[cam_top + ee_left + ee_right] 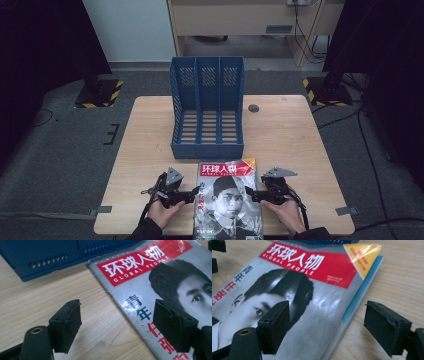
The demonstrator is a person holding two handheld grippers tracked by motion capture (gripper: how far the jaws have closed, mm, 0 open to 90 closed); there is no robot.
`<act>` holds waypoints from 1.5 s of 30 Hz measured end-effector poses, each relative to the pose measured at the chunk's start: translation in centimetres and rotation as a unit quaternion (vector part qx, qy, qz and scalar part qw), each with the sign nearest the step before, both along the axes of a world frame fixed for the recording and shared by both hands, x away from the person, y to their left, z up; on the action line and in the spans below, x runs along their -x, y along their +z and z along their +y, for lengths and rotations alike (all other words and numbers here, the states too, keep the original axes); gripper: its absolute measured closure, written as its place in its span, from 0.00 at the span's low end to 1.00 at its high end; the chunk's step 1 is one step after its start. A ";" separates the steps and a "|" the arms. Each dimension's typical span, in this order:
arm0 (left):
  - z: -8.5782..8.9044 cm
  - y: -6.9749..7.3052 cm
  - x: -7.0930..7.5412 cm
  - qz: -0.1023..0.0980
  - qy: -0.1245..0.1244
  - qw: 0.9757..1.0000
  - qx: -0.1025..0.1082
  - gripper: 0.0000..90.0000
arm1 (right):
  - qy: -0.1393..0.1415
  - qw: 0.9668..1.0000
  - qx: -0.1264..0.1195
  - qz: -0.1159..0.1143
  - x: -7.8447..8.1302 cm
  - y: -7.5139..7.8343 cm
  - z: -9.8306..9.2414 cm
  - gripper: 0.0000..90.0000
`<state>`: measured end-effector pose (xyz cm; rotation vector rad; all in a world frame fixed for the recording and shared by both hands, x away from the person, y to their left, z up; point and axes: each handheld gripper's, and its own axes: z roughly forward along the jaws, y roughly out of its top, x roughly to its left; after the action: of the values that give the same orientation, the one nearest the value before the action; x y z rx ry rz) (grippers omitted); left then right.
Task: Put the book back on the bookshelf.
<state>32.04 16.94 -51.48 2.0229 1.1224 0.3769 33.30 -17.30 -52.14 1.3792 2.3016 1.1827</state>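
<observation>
- Left gripper (189,195): jaws wide, astride the magazine's (229,197) left edge, gripping nothing.
- Right gripper (251,193): jaws wide, astride its right edge, nothing held.
- The magazine lies flat at the table's (150,145) near edge, just before the blue file rack (207,107).
- Judging by this, lifting and filing are not yet done.
- Both hands lie low, pointing inward.

Table (300,135): light wood top, round dark grommet (254,108) near far edge.
Floor (60,160): grey carpet, cables trailing at right.
Stands: two dark bases with yellow-black hazard tape (98,93), (327,91).
Back: pale wall (130,30), beige desk (240,20).
Light: dim, even.
</observation>
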 end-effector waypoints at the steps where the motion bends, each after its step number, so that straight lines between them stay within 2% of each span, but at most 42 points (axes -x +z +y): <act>1: -0.1 -0.1 0.0 0.002 -0.003 1.000 -0.002 0.25 | 0.006 1.000 0.004 0.001 0.0 -0.2 0.1 0.25; 5: -0.5 -0.4 -0.1 0.009 -0.016 1.000 -0.005 0.29 | 0.016 1.000 0.013 0.004 0.2 -0.4 0.6 0.27; 11: -1.5 -0.9 0.1 0.015 -0.033 0.999 -0.023 0.31 | 0.019 1.000 0.025 0.004 0.2 -0.8 0.9 0.27; 13: -1.7 -0.9 0.2 0.017 -0.039 0.999 -0.020 0.34 | 0.019 0.999 0.028 0.003 0.2 -0.8 0.9 0.27; 18: -1.9 -1.2 0.2 0.026 -0.046 0.998 -0.025 0.36 | 0.017 1.000 0.023 -0.002 0.0 -0.9 0.9 0.28; 27: -2.6 -1.5 0.5 0.010 -0.056 0.998 -0.027 0.33 | 0.016 0.999 0.025 -0.013 -0.4 -1.1 1.3 0.28; 35: -3.2 -1.7 0.6 0.001 -0.060 0.998 -0.027 0.31 | 0.020 1.000 0.014 0.000 0.3 -0.9 1.0 0.28; 39: -3.2 -1.7 0.6 -0.003 -0.061 0.998 -0.026 0.31 | 0.020 1.000 0.015 -0.003 0.3 -1.0 1.1 0.29; 42: -3.3 -1.8 0.6 -0.004 -0.063 0.998 -0.024 0.30 | 0.015 1.000 0.005 0.002 0.3 -0.9 1.0 0.29; 45: -3.3 -1.9 0.5 -0.006 -0.064 0.998 -0.023 0.28 | 0.005 1.000 -0.021 0.012 0.1 -1.0 0.7 0.31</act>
<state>31.55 13.62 -53.33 2.1179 0.9783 0.3505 33.20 -16.65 -53.10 1.4049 2.3158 1.2303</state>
